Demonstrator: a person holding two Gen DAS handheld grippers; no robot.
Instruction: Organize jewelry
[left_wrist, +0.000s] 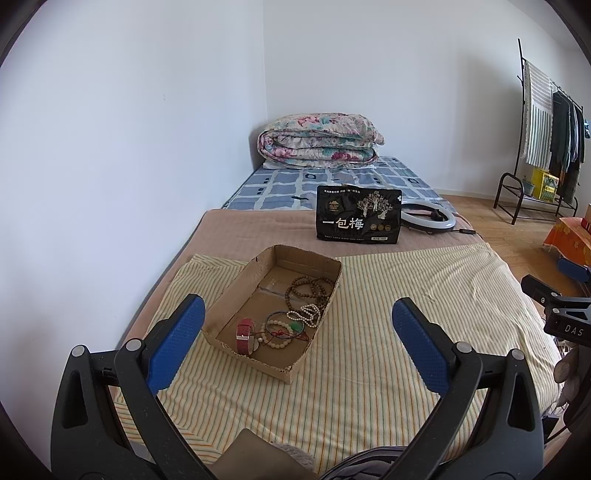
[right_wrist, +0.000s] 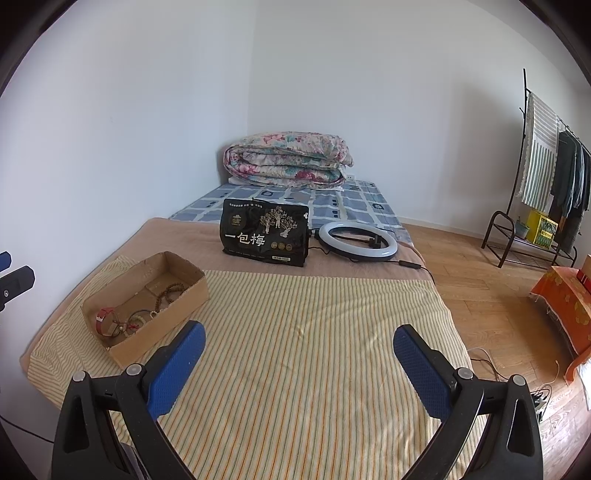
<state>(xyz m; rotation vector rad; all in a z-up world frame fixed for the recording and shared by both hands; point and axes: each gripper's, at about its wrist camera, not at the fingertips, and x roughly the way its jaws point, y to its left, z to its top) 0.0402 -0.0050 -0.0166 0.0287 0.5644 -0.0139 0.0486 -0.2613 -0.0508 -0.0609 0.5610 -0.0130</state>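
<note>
1. Now my left gripper (left_wrist: 297, 325) hangs over the striped cloth (left_wrist: 369, 332), jaws wide apart, empty.
2. My right gripper (right_wrist: 297, 350) matches it: jaws spread, holding nothing.
3. At my right gripper's ten o'clock sits the cardboard box (right_wrist: 177, 299), holding a red watch (left_wrist: 244, 334), brown beads (left_wrist: 308, 286) and pale bracelets (left_wrist: 280, 334).

We see an open, shallow cardboard box (left_wrist: 295, 363) on striped cloth, holding a red watch (left_wrist: 244, 334), pale bead bracelets (left_wrist: 277, 332) and brown bead strands (left_wrist: 308, 288)
</note>
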